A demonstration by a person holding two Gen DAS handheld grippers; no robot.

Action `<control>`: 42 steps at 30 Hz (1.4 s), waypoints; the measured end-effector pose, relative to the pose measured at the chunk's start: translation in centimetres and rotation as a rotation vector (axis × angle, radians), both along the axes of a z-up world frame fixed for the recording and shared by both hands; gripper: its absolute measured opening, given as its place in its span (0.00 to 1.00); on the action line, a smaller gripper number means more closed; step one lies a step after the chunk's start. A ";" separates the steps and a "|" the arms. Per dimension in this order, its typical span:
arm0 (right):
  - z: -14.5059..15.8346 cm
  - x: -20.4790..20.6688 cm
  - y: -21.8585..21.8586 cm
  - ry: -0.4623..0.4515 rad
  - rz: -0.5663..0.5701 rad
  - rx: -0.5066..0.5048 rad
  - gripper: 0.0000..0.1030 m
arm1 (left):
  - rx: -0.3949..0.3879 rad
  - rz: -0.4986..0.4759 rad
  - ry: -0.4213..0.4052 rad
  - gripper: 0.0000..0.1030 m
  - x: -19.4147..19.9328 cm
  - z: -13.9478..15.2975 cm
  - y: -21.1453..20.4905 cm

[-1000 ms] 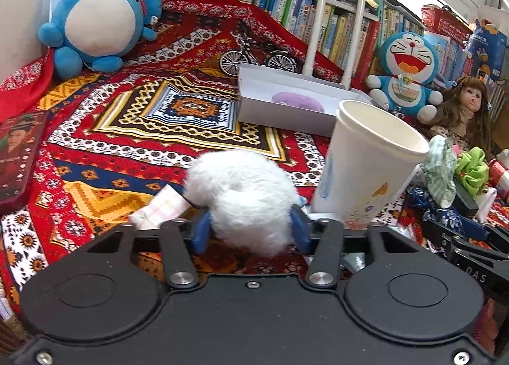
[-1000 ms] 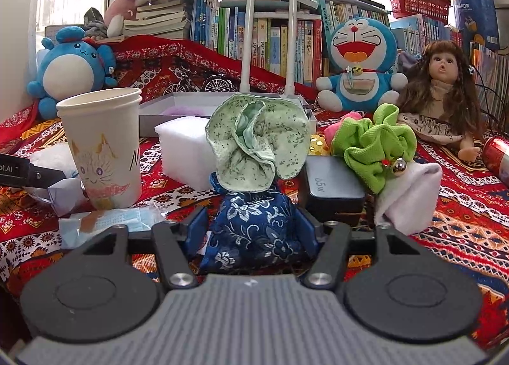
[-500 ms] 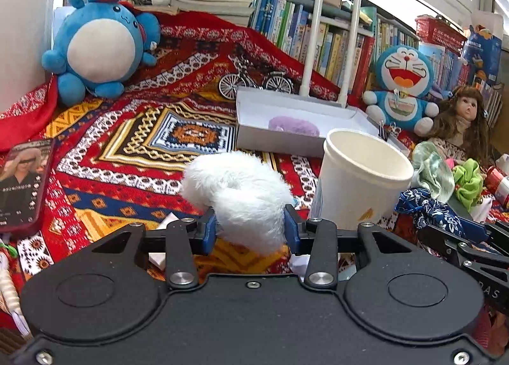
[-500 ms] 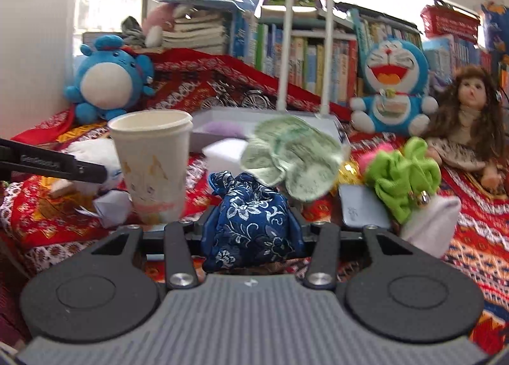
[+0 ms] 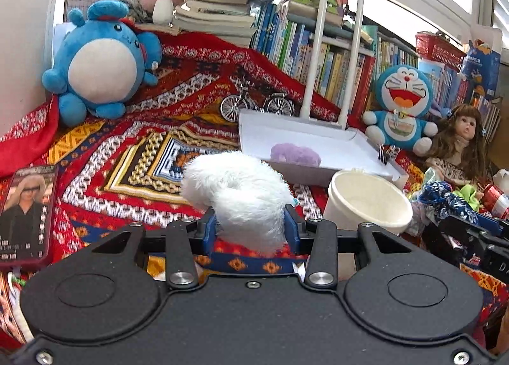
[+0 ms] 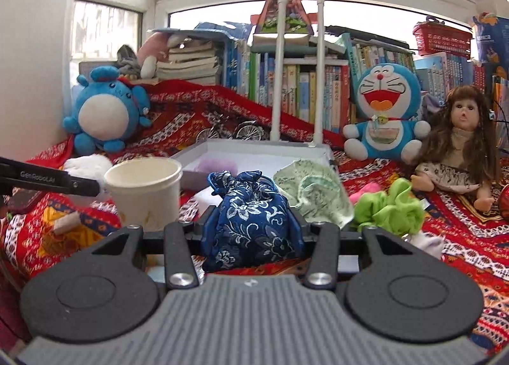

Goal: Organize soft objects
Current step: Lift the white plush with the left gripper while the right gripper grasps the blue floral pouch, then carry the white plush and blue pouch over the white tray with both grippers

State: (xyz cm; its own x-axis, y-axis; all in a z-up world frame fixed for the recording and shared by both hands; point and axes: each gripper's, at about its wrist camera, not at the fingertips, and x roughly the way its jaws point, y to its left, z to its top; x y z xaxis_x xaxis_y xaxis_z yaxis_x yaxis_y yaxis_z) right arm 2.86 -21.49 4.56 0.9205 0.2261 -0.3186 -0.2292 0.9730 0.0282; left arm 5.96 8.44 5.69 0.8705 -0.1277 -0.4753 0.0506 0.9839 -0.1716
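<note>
The left gripper [image 5: 250, 230] is closed on a white puff [image 5: 237, 193], with both blue pads pressed into the fur. The puff is lifted above the red cloth [image 5: 133, 155]. From the puff, the white tray [image 5: 359, 148] lies at about 1 o'clock, and a purple puff [image 5: 295, 155] rests inside the tray, near its front wall. A paper cup [image 5: 369, 203] stands upright at 3 o'clock from the white puff, just beside it. A phone [image 5: 27, 212] lies flat at 9 o'clock, near the left edge of the view. A small model bicycle [image 5: 256, 104] stands behind the tray at 12 o'clock, and a round blue plush [image 5: 101, 63] sits at 10 o'clock, well apart.

The right gripper [image 6: 251, 231] is closed on a blue pouch [image 6: 251, 222] with a white flower pattern; the pouch stands upright between the pads, its tied neck on top. In the right wrist view the tray [image 6: 197, 155] is at 12 o'clock from the pouch, and the cup [image 6: 144, 193] is at 9 o'clock, near it. A pale green cloth [image 6: 315, 196] is at 2 o'clock, just beside the pouch; whether they touch I cannot tell. A bright green scrunchie [image 6: 391, 209] lies at 3 o'clock. A Doraemon plush [image 6: 385, 110] and a doll [image 6: 458, 142] sit further back, at about 1 and 2 o'clock.
</note>
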 end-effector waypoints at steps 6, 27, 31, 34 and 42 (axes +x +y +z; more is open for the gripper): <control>1.7 1.1 -1.8 -0.017 -0.038 0.051 0.49 | -0.020 -0.006 -0.014 0.38 1.4 1.5 0.5; 6.1 8.5 -4.5 0.063 -0.075 0.177 0.49 | -0.097 -0.151 -0.035 0.38 9.0 7.9 -0.6; 7.1 11.2 -4.5 0.097 -0.068 0.191 0.49 | -0.079 -0.167 -0.013 0.38 11.6 8.4 -1.5; 7.2 13.2 -4.5 0.129 -0.070 0.197 0.49 | -0.076 -0.177 0.029 0.38 14.0 7.9 -2.1; 5.5 18.1 -3.9 0.219 -0.090 0.178 0.49 | -0.048 -0.165 0.147 0.38 19.3 4.6 -3.2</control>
